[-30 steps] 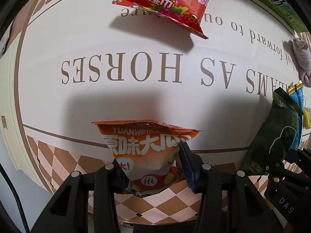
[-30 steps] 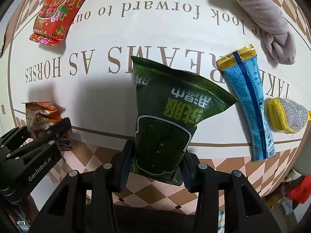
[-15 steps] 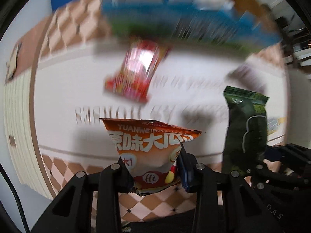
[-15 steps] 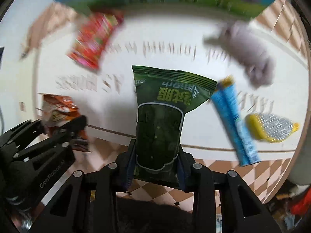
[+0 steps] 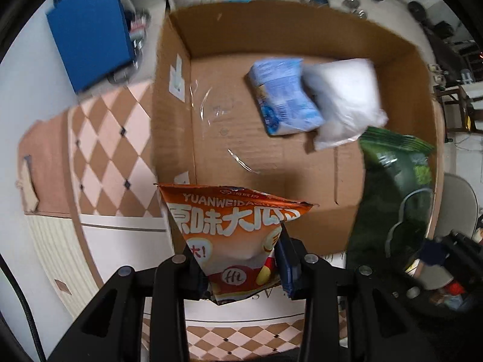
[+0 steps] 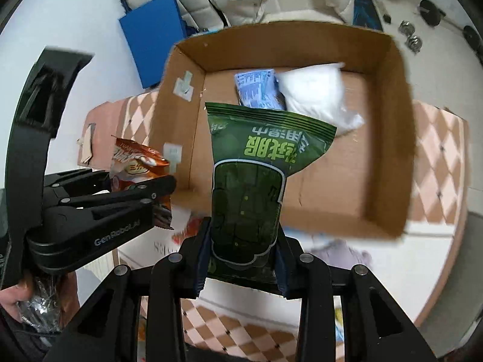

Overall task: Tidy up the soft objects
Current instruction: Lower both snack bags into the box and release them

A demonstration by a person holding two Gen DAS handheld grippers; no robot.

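My left gripper is shut on an orange snack bag, held up at the near left corner of an open cardboard box. My right gripper is shut on a dark green wet-wipe pack, held above the box's near wall. Inside the box lie a light blue pack and a white soft pack, side by side at the far right. The green pack also shows at the right in the left wrist view; the orange bag shows at the left in the right wrist view.
The box stands on a table with a white and brown checked cloth. A blue panel stands beyond the box at the left. A grey cloth lies on the table near the box's front wall.
Both grippers have lifted their packs off the tablecloth and swung up toward the cardboard box, which now fills both views. The grips have not changed.
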